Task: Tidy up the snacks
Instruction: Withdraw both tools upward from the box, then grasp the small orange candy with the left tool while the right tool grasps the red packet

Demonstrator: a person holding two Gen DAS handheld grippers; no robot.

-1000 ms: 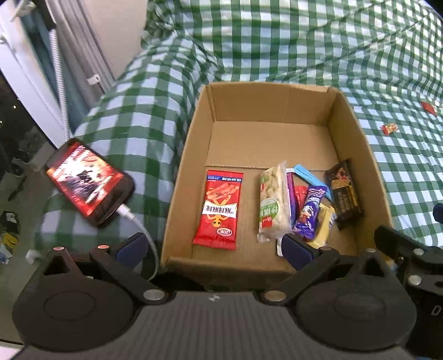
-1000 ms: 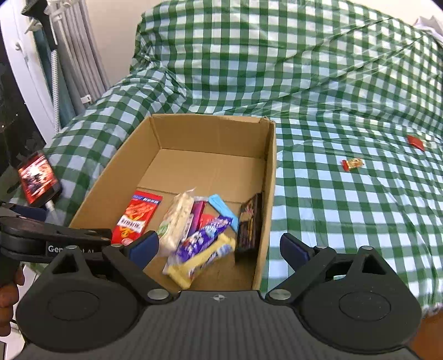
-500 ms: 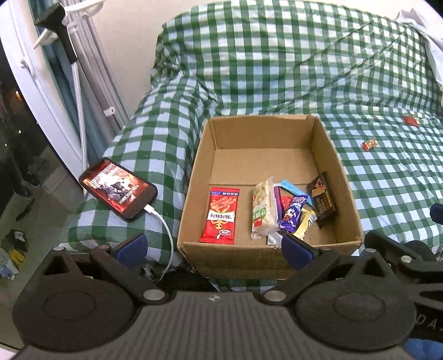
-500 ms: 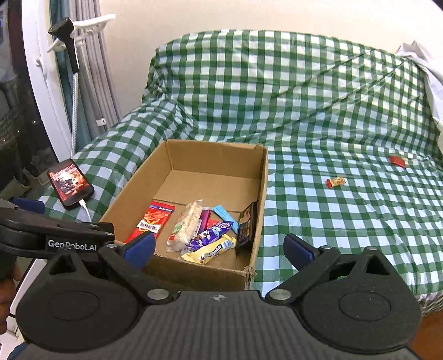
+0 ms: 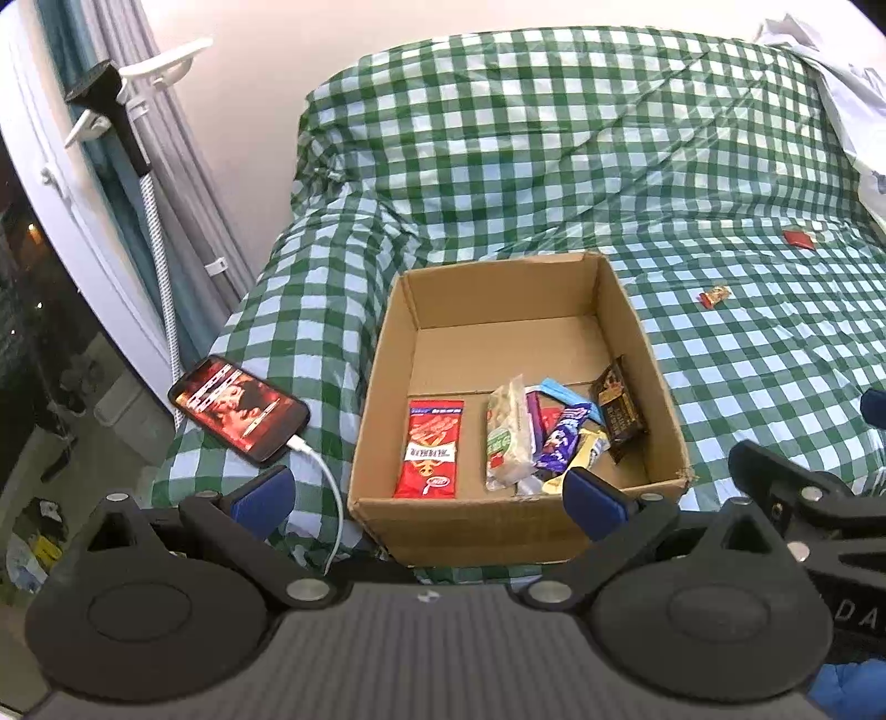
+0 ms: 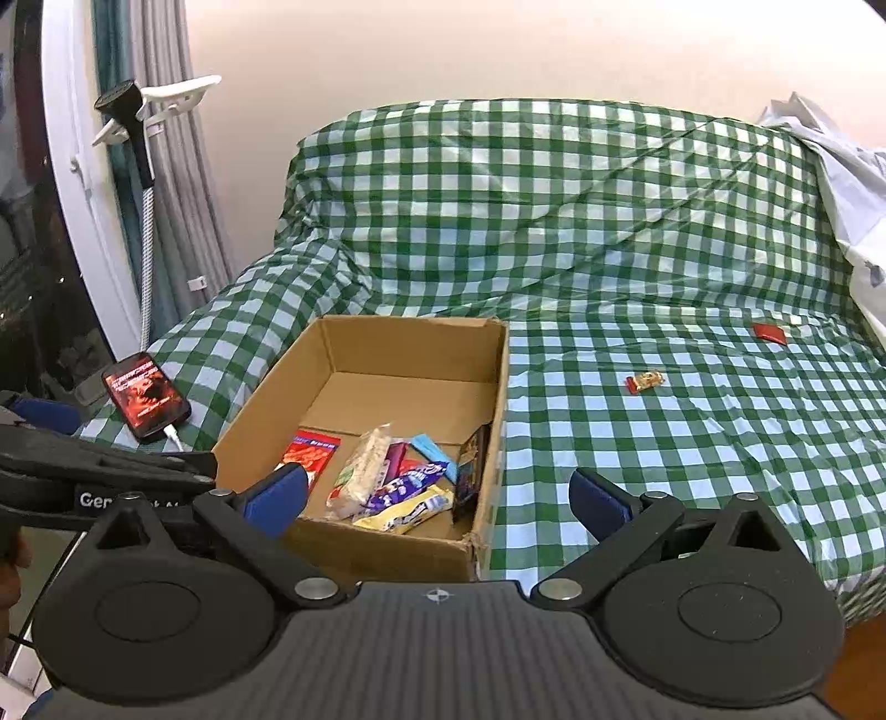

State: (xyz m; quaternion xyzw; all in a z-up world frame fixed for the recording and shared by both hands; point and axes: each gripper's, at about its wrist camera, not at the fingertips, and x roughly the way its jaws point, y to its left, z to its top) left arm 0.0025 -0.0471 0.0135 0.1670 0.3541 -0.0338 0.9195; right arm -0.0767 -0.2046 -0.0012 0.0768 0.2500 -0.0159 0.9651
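While both jaws gape, left gripper [image 5: 426, 495] – right gripper [image 6: 437, 495] – face box [image 5: 659, 376].

Green-and-white checked bedsheet [image 5: 554, 166] covers the bed. Smartphone [image 5: 238, 409], screen lit red, lies on the sheet's left edge with a white charging cable [image 5: 329, 498] plugged in. Grey curtain [image 6: 177, 183] by pale wall [image 6: 498, 50]; white clip holder with black handheld unit [image 6: 124, 108] on window frame. Rumpled white cloth [image 6: 847, 183] at far right.
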